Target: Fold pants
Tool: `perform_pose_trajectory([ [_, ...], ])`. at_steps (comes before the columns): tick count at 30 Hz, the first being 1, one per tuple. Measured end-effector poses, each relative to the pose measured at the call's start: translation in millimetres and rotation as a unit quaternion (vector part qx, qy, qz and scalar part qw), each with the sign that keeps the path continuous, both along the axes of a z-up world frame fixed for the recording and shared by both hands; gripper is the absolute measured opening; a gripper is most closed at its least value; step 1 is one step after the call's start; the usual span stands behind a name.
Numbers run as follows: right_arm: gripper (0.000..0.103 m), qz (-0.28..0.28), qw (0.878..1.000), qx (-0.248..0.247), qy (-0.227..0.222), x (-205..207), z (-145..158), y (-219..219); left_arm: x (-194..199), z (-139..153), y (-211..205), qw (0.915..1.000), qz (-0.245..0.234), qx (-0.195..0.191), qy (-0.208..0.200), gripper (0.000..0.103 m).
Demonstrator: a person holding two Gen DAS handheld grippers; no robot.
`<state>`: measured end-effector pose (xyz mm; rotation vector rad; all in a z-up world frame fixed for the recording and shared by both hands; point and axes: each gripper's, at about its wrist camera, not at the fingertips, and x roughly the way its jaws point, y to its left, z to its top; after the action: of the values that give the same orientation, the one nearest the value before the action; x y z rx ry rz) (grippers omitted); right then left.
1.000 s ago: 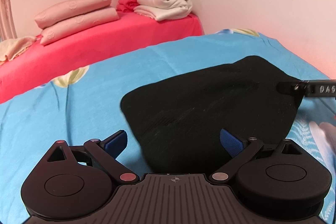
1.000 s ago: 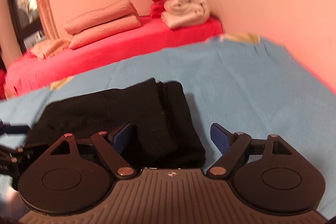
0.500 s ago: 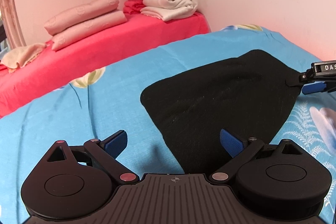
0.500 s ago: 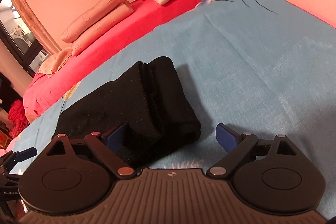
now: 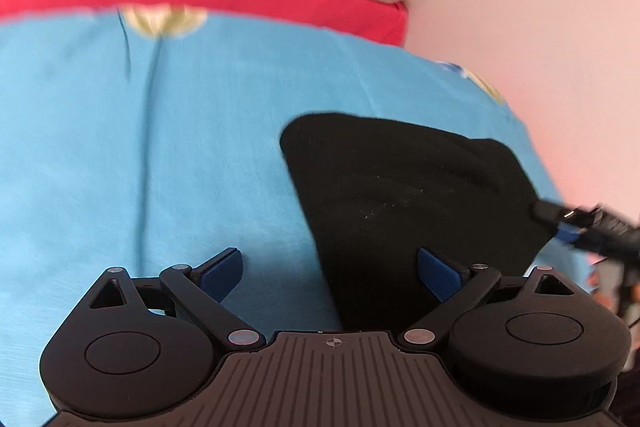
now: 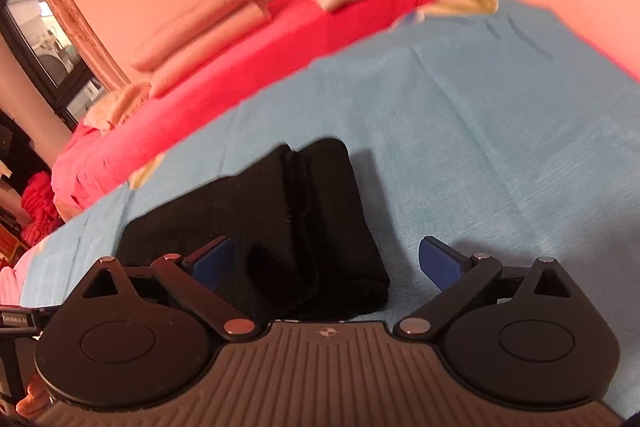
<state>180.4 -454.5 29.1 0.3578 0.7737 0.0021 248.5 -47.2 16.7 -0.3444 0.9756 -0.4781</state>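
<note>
Left tongs (image 5: 330, 273) spread wide, gripping nothing, hovering over the near edge of the folded black pants (image 5: 404, 195). Right tongs (image 6: 326, 261) equally wide, empty, poised above the pants (image 6: 280, 227). Pants lie folded on the blue bedsheet (image 6: 480, 131)

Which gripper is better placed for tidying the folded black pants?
Right, probably. The right gripper is open with the layered end of the folded black fabric pants between its fingers. The open left gripper frames only one pants edge and the blue bedsheet.
</note>
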Motion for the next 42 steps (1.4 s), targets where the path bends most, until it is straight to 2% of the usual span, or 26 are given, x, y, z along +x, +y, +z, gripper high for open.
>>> perform_pose_trajectory([
  [2,0.099,0.008,1.000,0.014,0.019,10.4,-9.5,-1.1,9.0,-9.8,-1.4,0.9989,-0.007,-0.039,0.024,0.103],
  [4,0.100,0.013,0.999,0.038,0.017,15.4,-15.3,-1.1,12.4,-10.4,-9.0,0.9988,-0.006,-0.045,0.017,0.103],
  [5,0.092,0.016,0.999,0.040,0.013,16.6,-15.5,1.2,14.2,-10.7,-14.2,0.9987,-0.013,-0.047,0.017,0.103],
  [7,0.084,0.010,0.999,0.039,0.012,18.5,-16.5,6.3,15.1,-10.7,-26.0,0.9977,-0.033,-0.056,0.017,0.103],
  [8,0.073,0.008,1.000,0.029,0.008,17.1,-16.2,10.1,14.8,-9.5,-32.5,0.9970,-0.043,-0.062,0.018,0.103],
  [10,0.056,0.008,1.000,0.023,-0.006,8.0,-10.7,16.3,8.0,0.0,-41.6,0.9986,-0.034,-0.041,0.001,0.103],
  [11,0.051,0.003,1.000,0.028,-0.012,1.7,-6.1,19.2,2.7,7.5,-42.4,0.9986,-0.033,-0.039,-0.012,0.103],
  [15,0.049,-0.005,0.998,0.047,-0.039,-28.6,20.7,30.1,-21.1,46.6,-30.4,0.9946,-0.055,-0.069,-0.055,0.103],
  [18,0.049,0.006,0.996,0.067,-0.067,-59.5,48.9,46.6,-48.5,74.2,-24.9,0.9926,-0.065,-0.059,-0.085,0.103],
  [21,0.049,-0.003,0.995,0.057,-0.086,-96.0,77.3,68.4,-77.7,96.1,-17.7,0.9890,-0.075,-0.059,-0.113,0.103],
  [24,0.050,-0.019,0.994,0.053,-0.095,-128.6,86.6,81.7,-104.4,100.6,-9.8,0.9870,-0.078,-0.056,-0.129,0.103],
  [27,0.054,-0.015,0.995,0.026,-0.097,-147.6,65.1,91.7,-118.8,72.7,-14.8,0.9891,-0.072,-0.006,-0.128,0.103],
  [28,0.058,-0.019,0.996,0.021,-0.080,-149.0,50.3,92.9,-118.7,56.5,-19.2,0.9902,-0.066,0.028,-0.120,0.103],
  [30,0.060,-0.042,0.999,-0.001,-0.031,-150.0,16.9,93.0,-121.3,20.2,-26.4,0.9894,-0.046,0.105,-0.089,0.103],
  [31,0.068,-0.065,0.998,-0.016,-0.010,-151.8,3.8,91.2,-122.9,5.4,-26.5,0.9884,-0.046,0.123,-0.077,0.103],
  [32,0.076,-0.079,0.997,-0.003,-0.021,-159.3,-2.7,85.7,-128.0,-0.4,-20.2,0.9905,-0.044,0.104,-0.079,0.103],
  [34,0.077,-0.096,0.993,0.058,-0.039,-177.3,-5.0,69.1,-134.9,2.3,-7.7,0.9928,-0.031,0.082,-0.081,0.103],
  [36,0.080,-0.110,0.989,0.084,-0.050,-191.5,-5.2,57.1,-143.1,10.9,0.1,0.9912,-0.025,0.088,-0.096,0.103],
  [39,0.083,-0.142,0.985,0.084,-0.048,-209.6,-5.1,47.0,-159.7,26.3,5.4,0.9791,0.004,0.155,-0.131,0.103],
  [42,0.084,-0.180,0.982,0.027,-0.043,-231.0,2.6,53.0,-177.2,37.1,10.5,0.9660,0.034,0.215,-0.141,0.103],
])
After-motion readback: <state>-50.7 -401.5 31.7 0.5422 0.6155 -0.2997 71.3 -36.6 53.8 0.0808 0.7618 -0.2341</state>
